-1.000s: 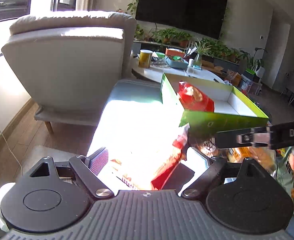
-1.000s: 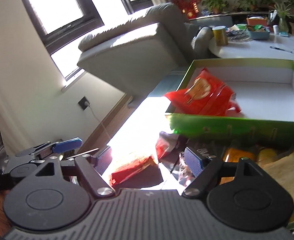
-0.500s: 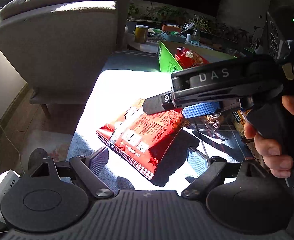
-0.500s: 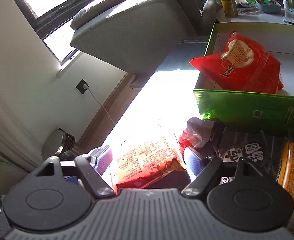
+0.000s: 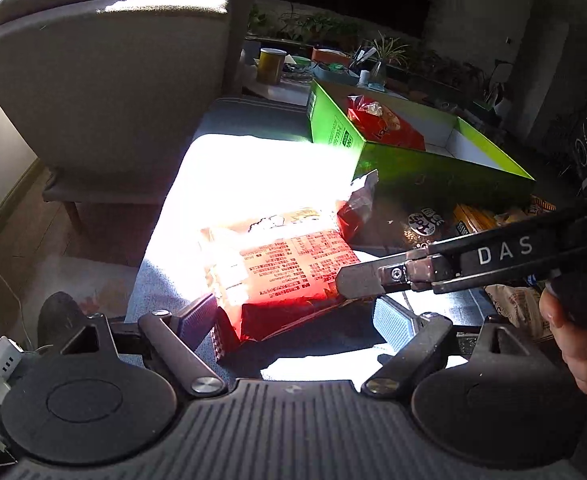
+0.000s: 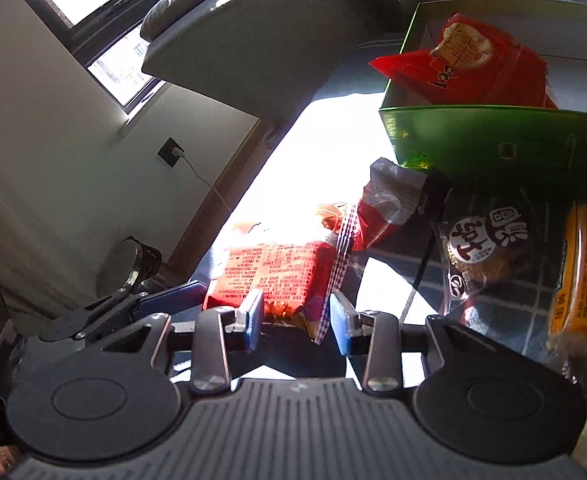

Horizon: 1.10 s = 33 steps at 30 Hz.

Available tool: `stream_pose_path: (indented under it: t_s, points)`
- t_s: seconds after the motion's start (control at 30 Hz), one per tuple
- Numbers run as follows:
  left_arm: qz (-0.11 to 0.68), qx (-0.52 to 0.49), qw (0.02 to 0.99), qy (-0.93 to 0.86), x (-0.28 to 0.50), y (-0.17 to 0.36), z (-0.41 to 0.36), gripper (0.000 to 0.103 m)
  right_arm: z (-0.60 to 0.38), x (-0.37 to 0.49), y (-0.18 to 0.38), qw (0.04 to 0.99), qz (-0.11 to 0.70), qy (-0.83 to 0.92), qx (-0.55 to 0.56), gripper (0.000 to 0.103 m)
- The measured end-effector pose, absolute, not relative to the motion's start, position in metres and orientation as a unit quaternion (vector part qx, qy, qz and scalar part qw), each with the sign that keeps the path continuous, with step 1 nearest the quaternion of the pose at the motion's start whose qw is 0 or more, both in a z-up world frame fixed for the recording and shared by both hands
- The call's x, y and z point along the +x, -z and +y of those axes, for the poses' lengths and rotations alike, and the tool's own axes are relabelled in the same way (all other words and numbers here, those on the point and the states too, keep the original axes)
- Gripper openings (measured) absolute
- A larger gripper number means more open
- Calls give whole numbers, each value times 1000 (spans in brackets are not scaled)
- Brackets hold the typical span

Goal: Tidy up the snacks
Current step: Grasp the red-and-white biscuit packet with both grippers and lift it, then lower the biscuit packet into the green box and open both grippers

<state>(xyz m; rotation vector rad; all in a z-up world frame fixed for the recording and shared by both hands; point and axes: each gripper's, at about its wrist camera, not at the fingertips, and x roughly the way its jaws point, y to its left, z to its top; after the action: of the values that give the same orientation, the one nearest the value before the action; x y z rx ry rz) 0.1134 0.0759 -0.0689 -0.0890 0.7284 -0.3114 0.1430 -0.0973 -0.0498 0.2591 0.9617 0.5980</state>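
- Red snack packet [image 5: 281, 268] [image 6: 281, 276], printed back side up, lies flat on the blue-grey cushioned bench [image 5: 161, 292] near its left edge, half in hard sunlight.
- Right tongs [image 6: 295, 322] partly closed around the packet's near end; blue pads [image 6: 253, 318] sit on either side of it. Cannot tell whether they press the wrapper or stand just off it.
- In the left wrist view the right tongs [image 5: 357, 280] reach in from the right, tip over the packet's right edge, held by a hand [image 5: 577, 340].
- Left tongs [image 5: 299, 316] spread wide, holding nothing; the packet's near corner lies between their fingers, with the left pad [image 5: 199, 318] just beside it.
- A crumpled red-and-silver wrapper [image 5: 359, 204] [image 6: 393, 204] sits just beyond the packet, towards the box.
- Green box [image 5: 421, 168] [image 6: 493, 140], white inside, stands further back on the bench, holding one red bag [image 5: 385, 124] [image 6: 477, 68] at its left end.
- In front of the box: a clear-wrapped round pastry with a dark label [image 6: 481, 244] [image 5: 427, 220] and a yellow packet [image 6: 585, 276].
- Grey armchair [image 5: 105, 76] to the left of the bench; round table [image 5: 277, 88] with a yellow cup [image 5: 271, 66] behind.
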Motion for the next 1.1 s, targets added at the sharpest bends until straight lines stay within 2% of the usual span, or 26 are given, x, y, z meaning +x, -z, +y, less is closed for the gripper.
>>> stream_pose_path:
  t_s: [0.07, 0.17, 0.2, 0.47, 0.53, 0.57, 0.63, 0.83, 1.1]
  points:
    - [348, -35, 925, 149, 111, 66, 75, 83, -101, 138, 46, 846, 444, -275, 110, 37]
    - [344, -34, 927, 147, 110, 63, 77, 83, -109, 143, 44, 856, 435, -254, 119, 47]
    - [345, -36, 927, 145, 111, 62, 77, 83, -109, 149, 46, 855, 436, -250, 128, 47]
    - [357, -21, 925, 124, 132, 78, 65, 83, -83, 173, 61, 837, 463, -244, 160, 47]
    - [355, -25, 925, 130, 131, 74, 63, 78, -83, 170, 59, 841, 460, -243, 152, 44]
    - [354, -32, 924, 139, 128, 71, 63, 74, -83, 167, 56, 843, 457, -244, 145, 40]
    - [344, -43, 926, 150, 123, 59, 60, 72, -87, 161, 50, 846, 452, -247, 139, 37]
    - [276, -12, 945, 173, 111, 11, 34, 74, -108, 137, 7, 875, 389, -257, 128, 37]
    - [226, 75, 944, 227, 136, -29, -50, 76, -173, 148, -36, 904, 337, -218, 147, 38]
